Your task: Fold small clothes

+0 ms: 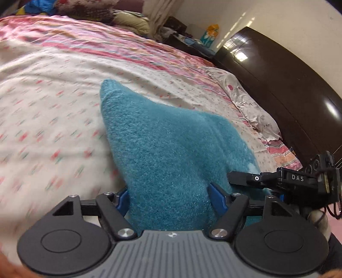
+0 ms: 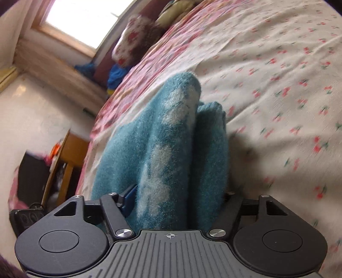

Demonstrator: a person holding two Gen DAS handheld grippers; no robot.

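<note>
A fuzzy teal garment (image 1: 162, 145) with pale patches hangs bunched over the bed. My left gripper (image 1: 171, 198) is shut on its near edge; the cloth fills the gap between the blue pads (image 1: 218, 198). My right gripper (image 2: 177, 196) is shut on another part of the same teal garment (image 2: 171, 139), which stands in thick folds between its fingers. The right gripper (image 1: 277, 181) also shows in the left wrist view, close at the garment's right side. The garment looks lifted off the bedsheet.
The bed (image 1: 53, 96) has a white sheet with small pink flowers and a pink striped band. Pillows (image 1: 130, 21) lie at its head. A dark wooden cabinet (image 1: 288, 85) stands beside the bed. A window (image 2: 81, 19) and a wooden shelf (image 2: 68, 158) stand beyond the bed's other side.
</note>
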